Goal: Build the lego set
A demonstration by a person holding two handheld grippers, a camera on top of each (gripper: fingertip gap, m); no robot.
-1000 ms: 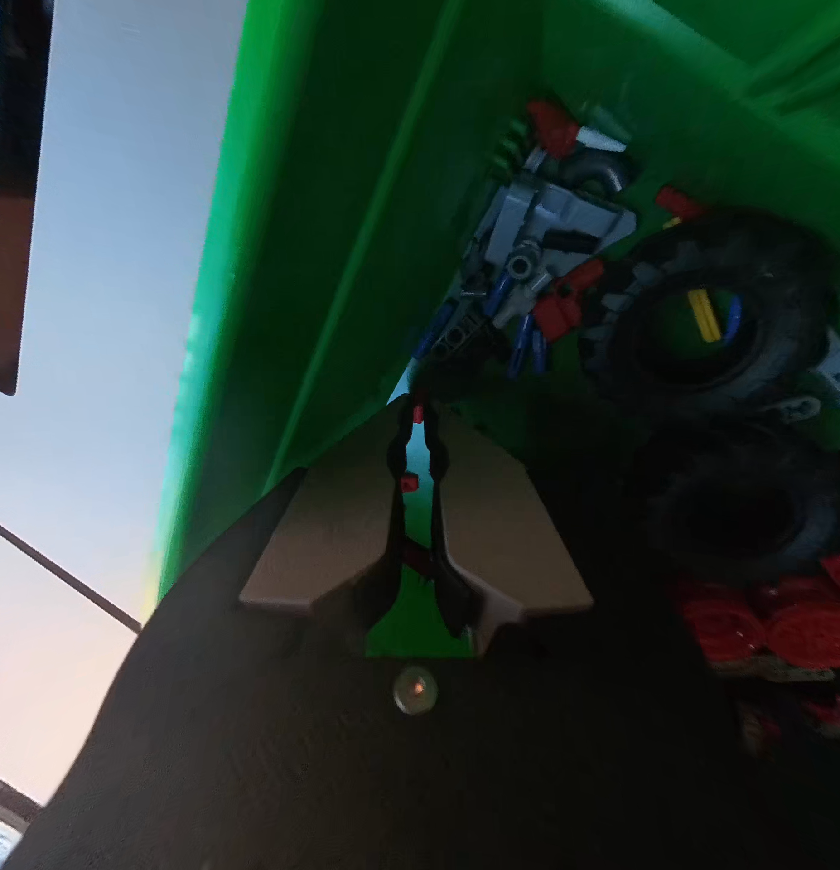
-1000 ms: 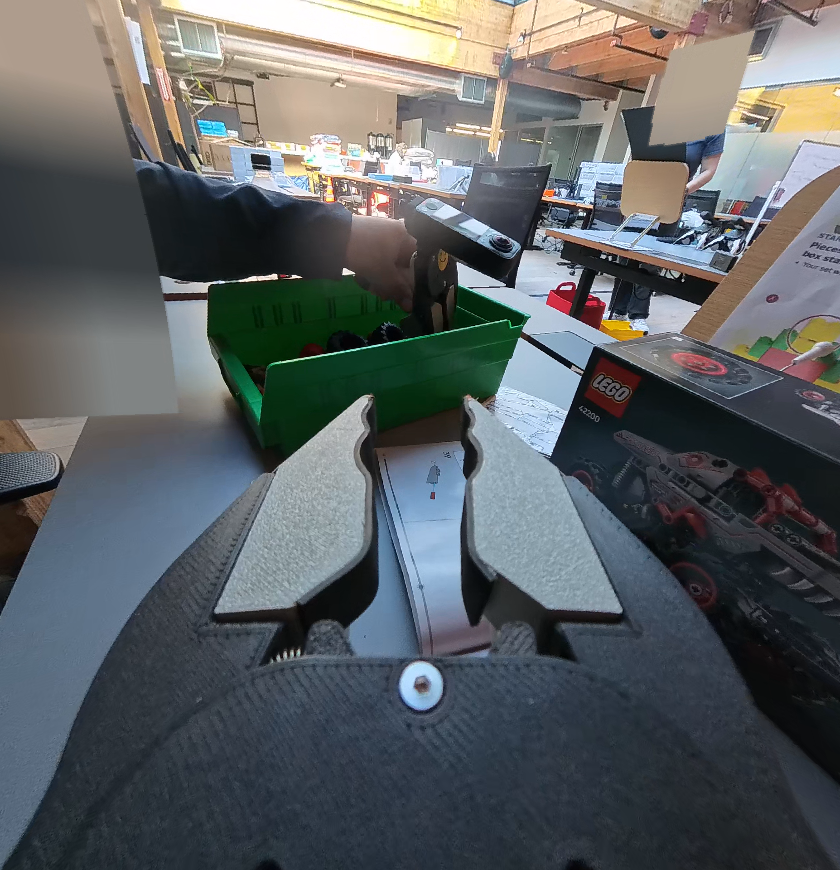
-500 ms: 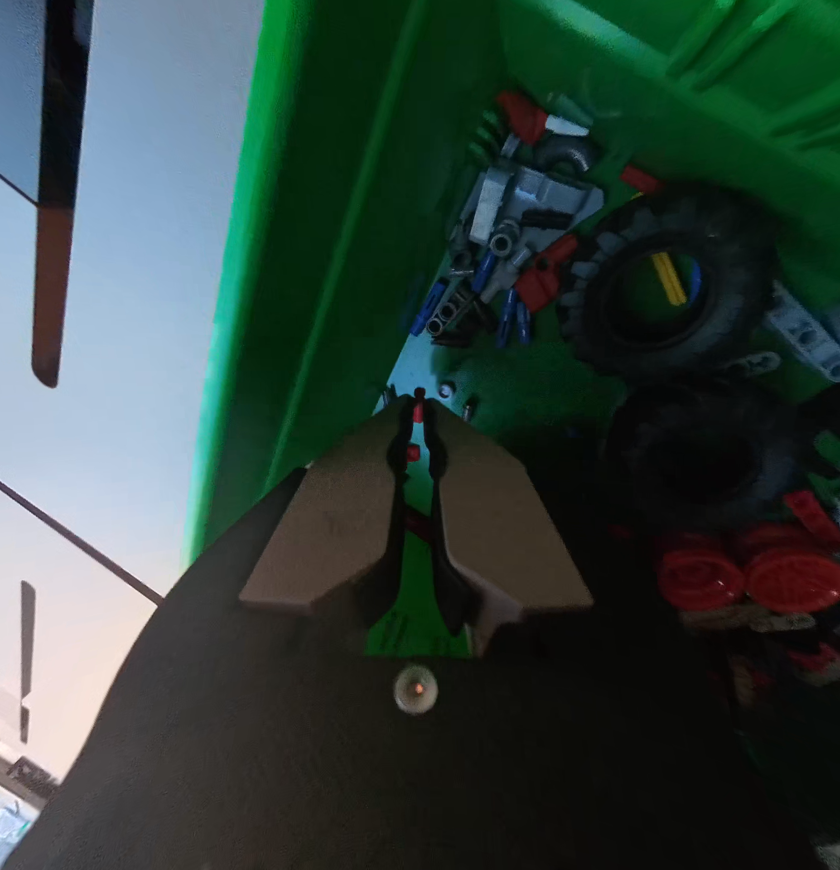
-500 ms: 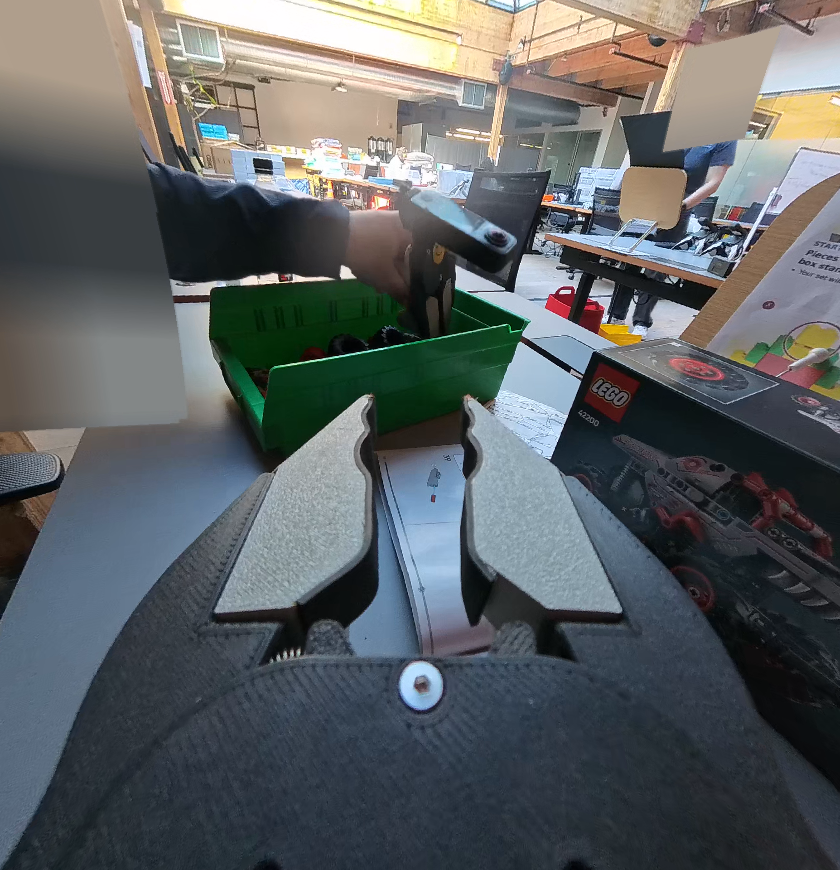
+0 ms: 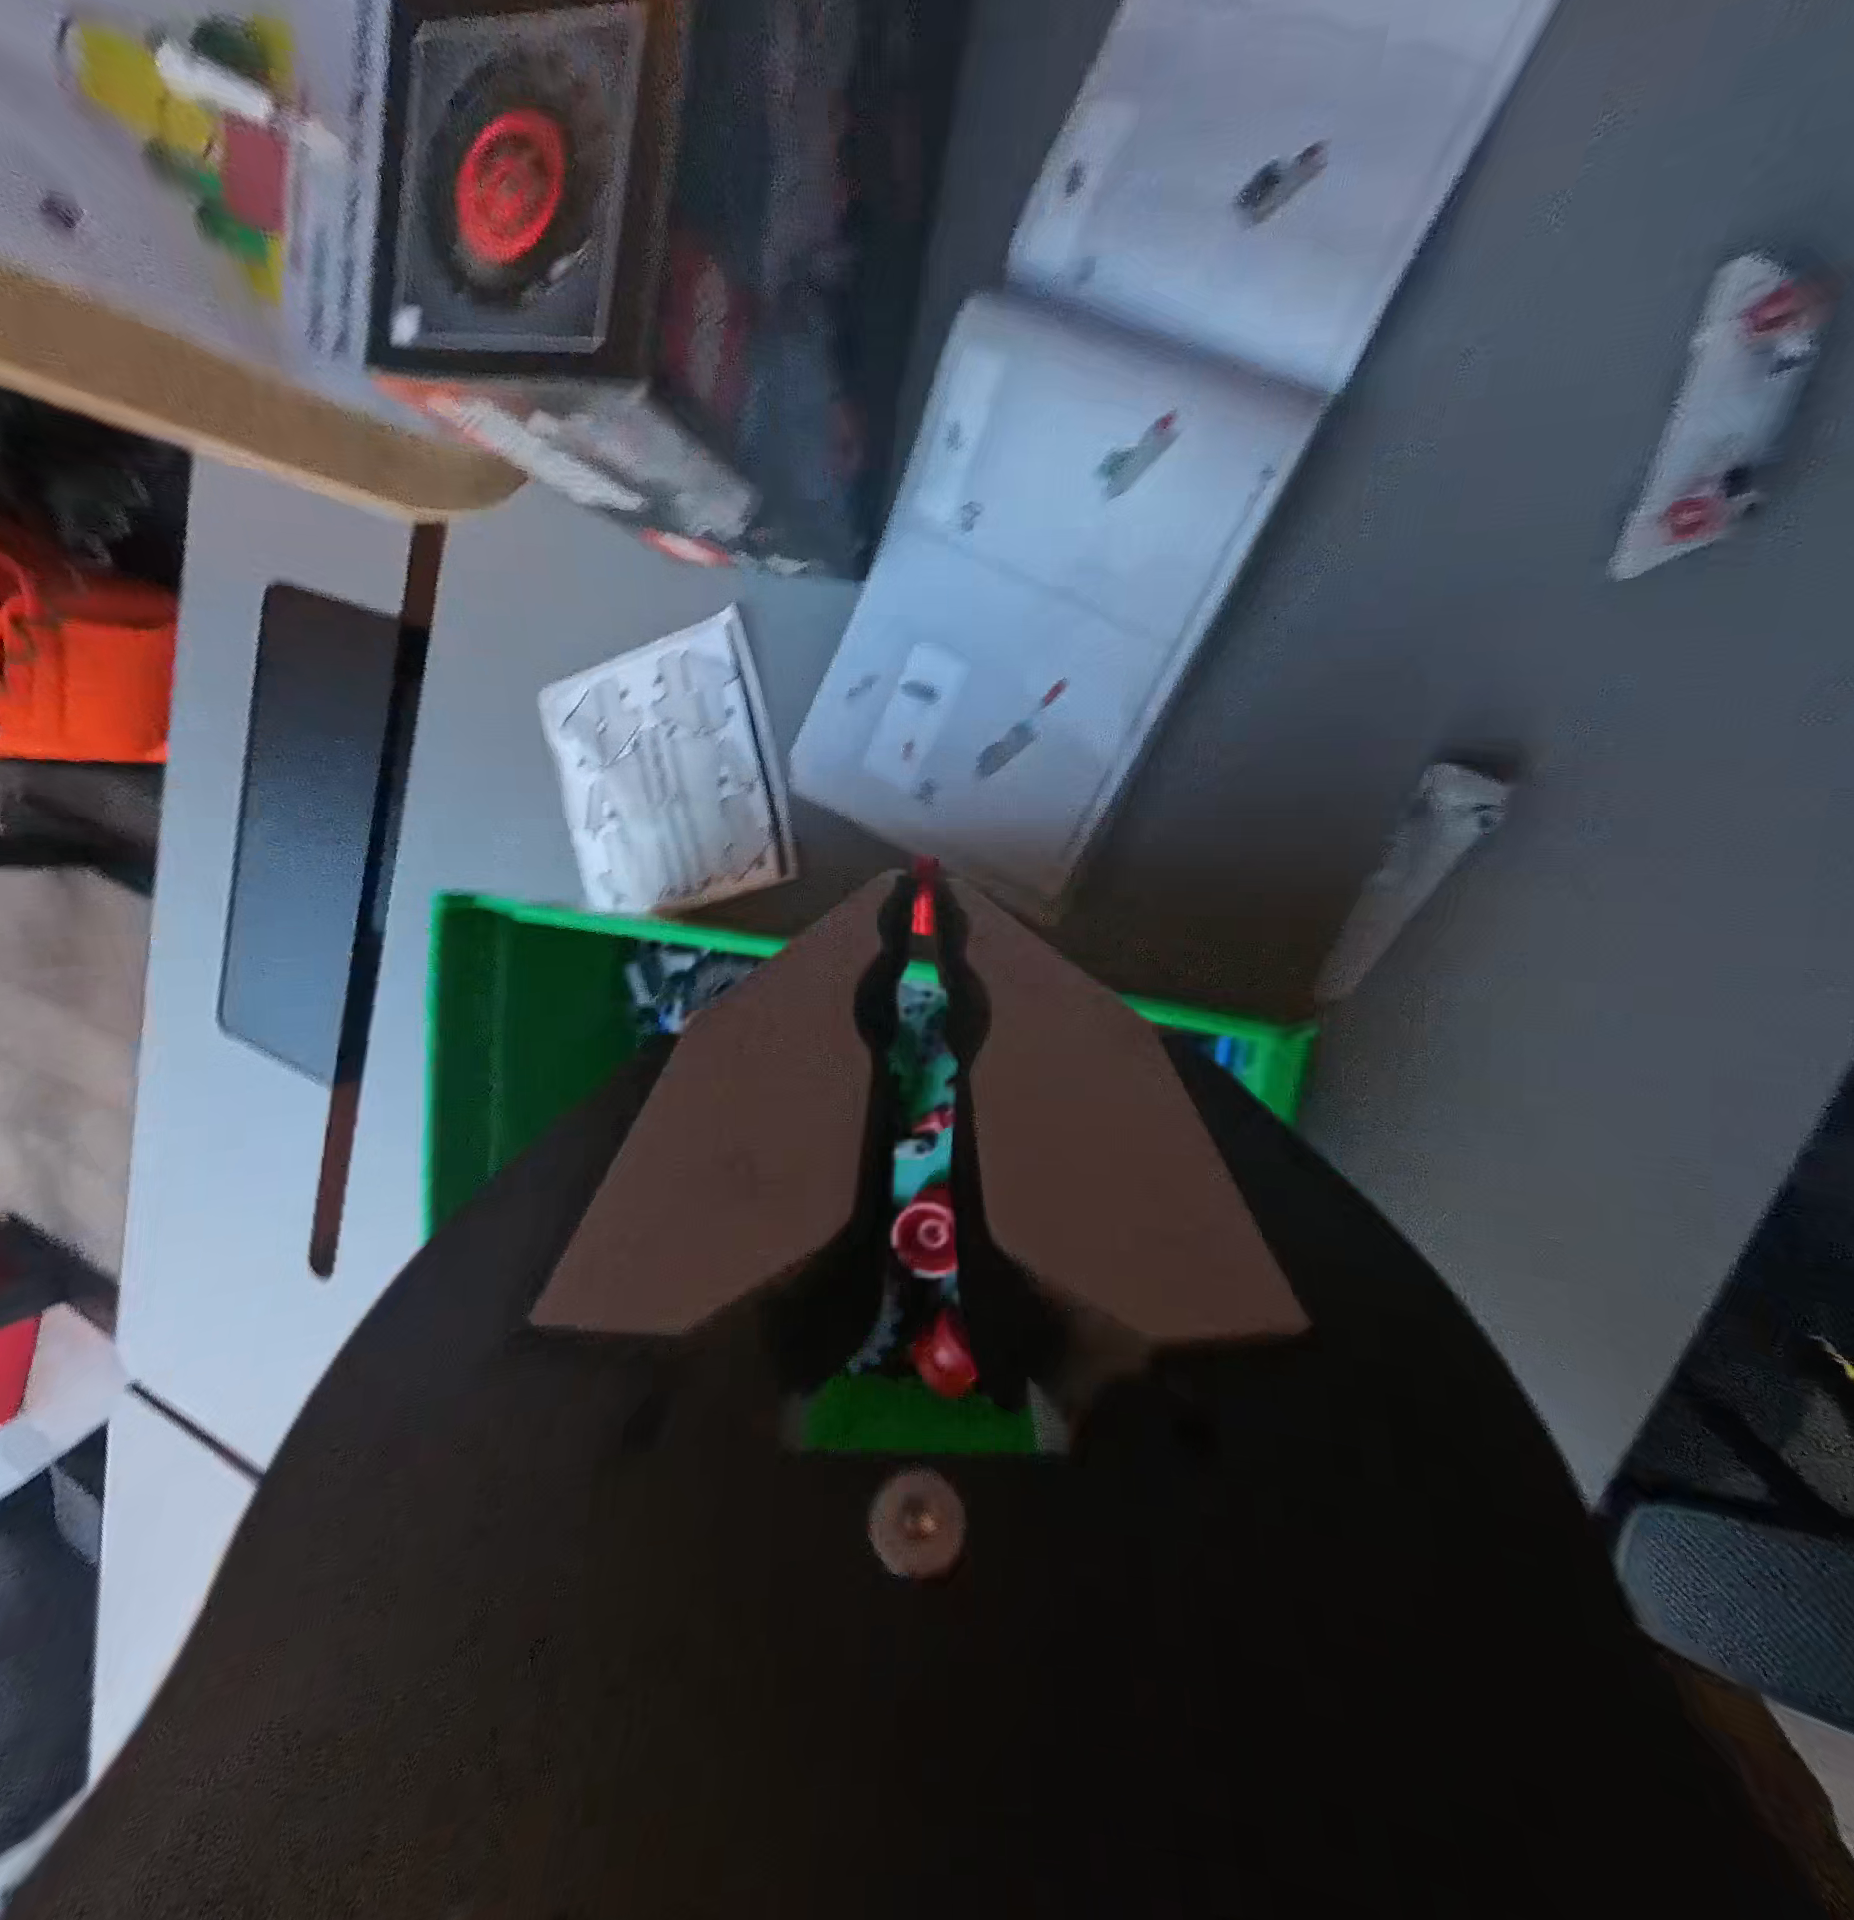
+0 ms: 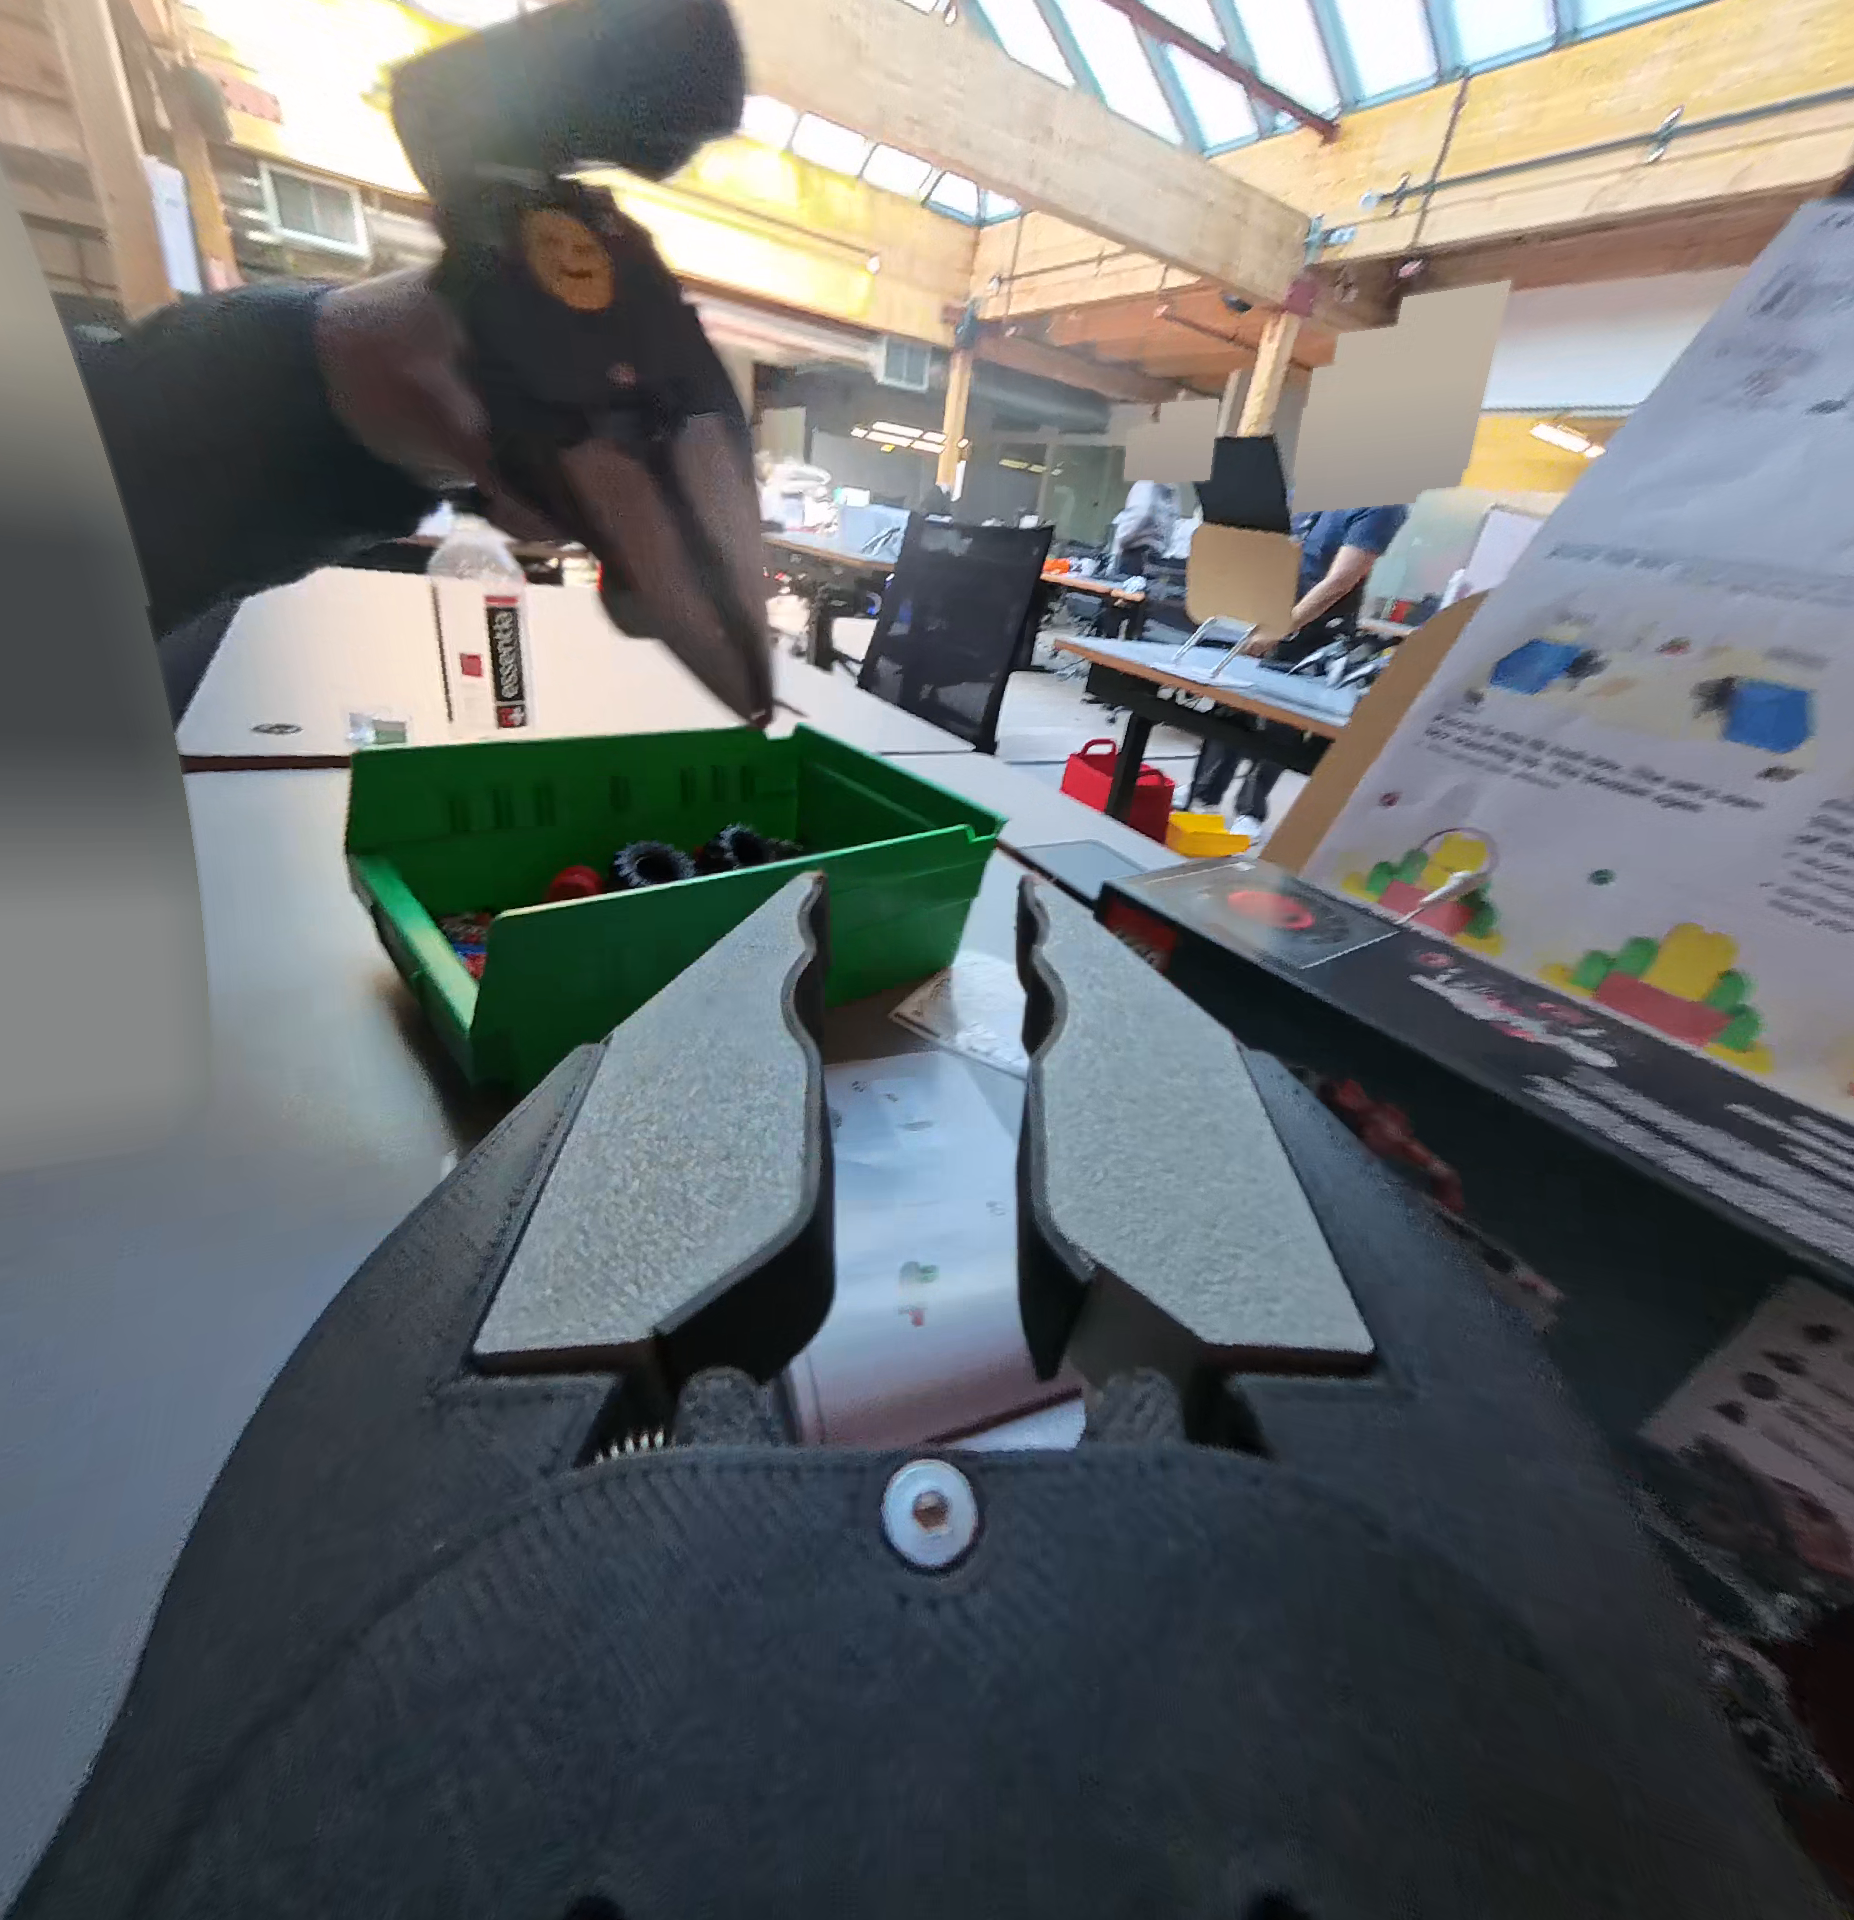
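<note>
At the centre of the left wrist view, the left gripper [image 5: 924,883] is clenched on a small red pin [image 5: 924,906], which shows as a thin red sliver right at the fingertips. The gripper hangs above the green bin [image 5: 487,1039], whose rim crosses mid-frame; more loose parts, among them a red wheel hub [image 5: 928,1233], show through the slit between the fingers. In the right wrist view the same gripper appears in the upper left, tips just over the bin's far corner.

The step in hand looks like fetching 1 part from the bin for the build. The next move probably calls for carrying the pin toward the open instruction booklet [image 5: 1058,540], upper centre of the left wrist view, and setting it down or mating it without loosening the pinch, since so slim a piece could slip.

The right gripper [image 6: 923,935] is released and empty, its 2 fingers well apart, low over the booklet.

Bare grey table [image 5: 1577,727] fills the right of the left wrist view, broken by 2 small bags. The black set box [image 5: 632,270] and a leaning cardboard sign [image 6: 1629,727] hem in the other side, and a sticker sheet [image 5: 674,769] lies just beside the bin.
</note>
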